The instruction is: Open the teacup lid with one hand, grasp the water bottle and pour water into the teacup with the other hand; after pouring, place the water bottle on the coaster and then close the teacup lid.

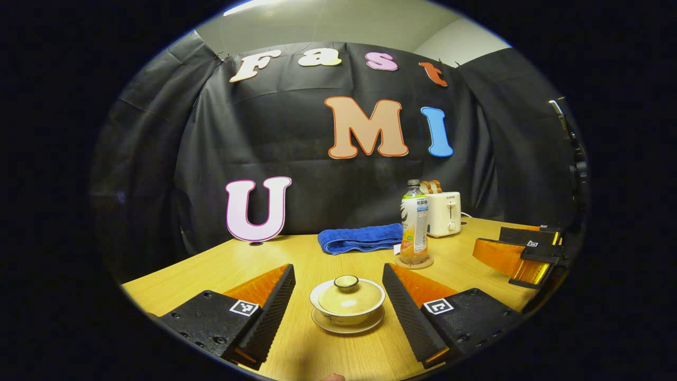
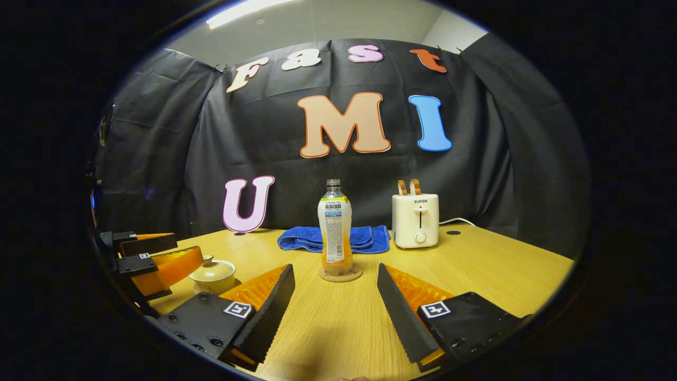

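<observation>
A cream lidded teacup [image 1: 347, 302] rests on its saucer between the fingers of my left gripper [image 1: 339, 295], which is open and not touching it. The lid [image 1: 346, 292] with its dark-rimmed knob sits on the cup. A water bottle [image 2: 335, 227] holding orange liquid stands upright on a round coaster [image 2: 340, 274], straight ahead of my right gripper [image 2: 335, 293], which is open and well short of it. The bottle [image 1: 414, 222] stands behind and to the right of the cup in the left gripper view. The teacup [image 2: 212, 273] shows at the left in the right gripper view.
A folded blue towel [image 2: 333, 238] lies behind the bottle near the wall. A white toaster [image 2: 415, 219] with bread in its slots stands at the back right, its cord trailing right. The wooden table [image 2: 492, 270] stretches to the right.
</observation>
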### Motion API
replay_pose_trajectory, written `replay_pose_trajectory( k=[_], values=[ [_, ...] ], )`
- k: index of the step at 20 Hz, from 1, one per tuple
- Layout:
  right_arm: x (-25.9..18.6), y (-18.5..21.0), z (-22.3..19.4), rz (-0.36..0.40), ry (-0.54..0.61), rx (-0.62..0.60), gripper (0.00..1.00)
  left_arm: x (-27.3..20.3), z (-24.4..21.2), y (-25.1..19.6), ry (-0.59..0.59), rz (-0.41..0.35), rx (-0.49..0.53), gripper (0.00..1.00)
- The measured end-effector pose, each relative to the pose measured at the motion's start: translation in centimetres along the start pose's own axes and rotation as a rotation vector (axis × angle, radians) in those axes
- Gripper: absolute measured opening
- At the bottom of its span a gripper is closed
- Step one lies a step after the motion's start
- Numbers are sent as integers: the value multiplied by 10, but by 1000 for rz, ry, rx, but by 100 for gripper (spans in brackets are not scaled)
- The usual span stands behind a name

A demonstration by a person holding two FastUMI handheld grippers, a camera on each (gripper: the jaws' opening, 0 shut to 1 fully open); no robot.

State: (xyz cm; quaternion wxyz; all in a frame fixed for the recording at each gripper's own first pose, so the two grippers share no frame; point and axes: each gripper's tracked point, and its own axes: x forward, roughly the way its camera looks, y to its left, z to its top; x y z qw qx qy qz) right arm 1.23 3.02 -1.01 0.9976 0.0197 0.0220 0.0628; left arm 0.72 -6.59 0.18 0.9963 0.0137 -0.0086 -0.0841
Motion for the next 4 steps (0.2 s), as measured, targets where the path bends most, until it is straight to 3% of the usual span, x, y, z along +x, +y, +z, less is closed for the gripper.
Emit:
replay_pose_trajectory(
  k=[4],
  values=[
    [-4, -4, 3, -26, -25, -15, 97, -1, -1, 1, 3, 13, -36, 96]
  ],
)
